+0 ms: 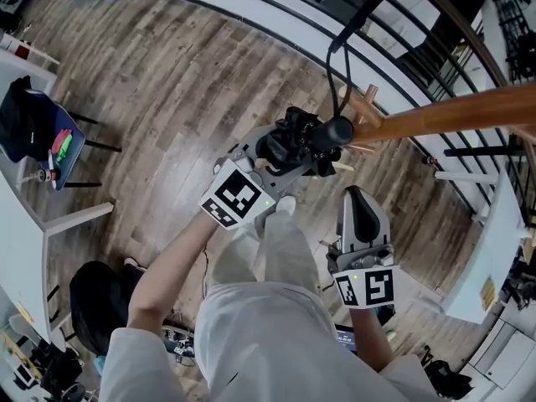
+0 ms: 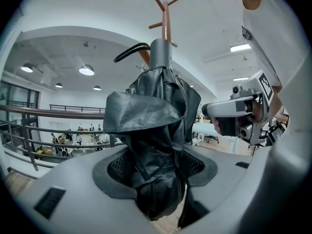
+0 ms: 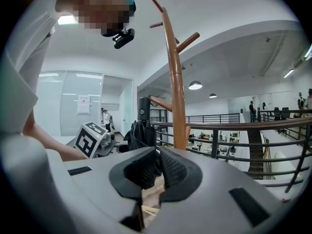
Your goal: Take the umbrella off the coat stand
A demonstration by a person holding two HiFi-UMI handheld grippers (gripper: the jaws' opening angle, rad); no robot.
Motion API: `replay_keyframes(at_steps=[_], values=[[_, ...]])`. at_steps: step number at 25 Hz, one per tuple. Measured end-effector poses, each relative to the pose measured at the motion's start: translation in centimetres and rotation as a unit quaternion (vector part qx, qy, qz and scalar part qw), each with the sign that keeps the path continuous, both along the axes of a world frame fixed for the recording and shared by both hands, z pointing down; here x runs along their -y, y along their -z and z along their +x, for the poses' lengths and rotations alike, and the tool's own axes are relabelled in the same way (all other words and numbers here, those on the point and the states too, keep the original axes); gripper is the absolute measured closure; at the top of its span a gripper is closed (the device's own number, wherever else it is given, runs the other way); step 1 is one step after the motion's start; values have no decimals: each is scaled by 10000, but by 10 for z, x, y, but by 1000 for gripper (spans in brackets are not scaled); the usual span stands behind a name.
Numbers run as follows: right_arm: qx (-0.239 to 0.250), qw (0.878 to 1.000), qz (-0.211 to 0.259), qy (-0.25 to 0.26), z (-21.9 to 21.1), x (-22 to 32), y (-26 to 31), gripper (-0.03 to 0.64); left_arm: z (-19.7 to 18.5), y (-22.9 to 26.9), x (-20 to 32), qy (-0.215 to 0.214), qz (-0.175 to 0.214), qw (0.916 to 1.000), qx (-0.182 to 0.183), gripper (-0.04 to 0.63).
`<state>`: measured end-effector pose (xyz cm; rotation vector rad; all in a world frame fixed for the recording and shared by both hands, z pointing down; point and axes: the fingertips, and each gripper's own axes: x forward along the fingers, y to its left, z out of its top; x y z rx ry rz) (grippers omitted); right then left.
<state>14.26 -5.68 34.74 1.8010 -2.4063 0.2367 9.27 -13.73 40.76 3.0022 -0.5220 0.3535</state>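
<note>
A folded black umbrella [image 1: 297,134] lies against the wooden coat stand [image 1: 452,114]. My left gripper [image 1: 280,153] is shut on its bunched fabric. In the left gripper view the umbrella [image 2: 156,126] fills the space between the jaws, with its grey handle [image 2: 160,52] pointing up before the stand [image 2: 166,18]. Its black strap [image 2: 129,52] arcs near a lower peg; I cannot tell whether it hangs on it. My right gripper [image 1: 356,198] hangs to the right, clear of the umbrella. Its jaws [image 3: 157,155] are together and hold nothing. Beyond them are the stand [image 3: 176,82] and umbrella [image 3: 141,130].
A dark railing [image 1: 435,23] runs close behind the stand. At the left stand a chair with a blue bag [image 1: 38,132] and a white table [image 1: 21,224]. A black bag [image 1: 96,296] lies on the wooden floor. The person's legs [image 1: 268,258] are below the grippers.
</note>
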Motion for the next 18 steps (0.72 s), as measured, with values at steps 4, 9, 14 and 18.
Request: replay_keyframes(at_steps=[4,9,14,18], values=[[-46,9999,123,26,-1,-5,10,568,-5,15,0,74,44,9999,-63,337],[-113,9996,237,73,-1,-12,22,568,-6,29,-5,146,35,9998,-134,337],[-113,9995,305,2,1,-16,31,568,-14,39,-9,274,-27,9994,-188,339],[-119,9992,373,-59,13,-17,38,568,-15,48,-12,384,-39,9991,-195,339]])
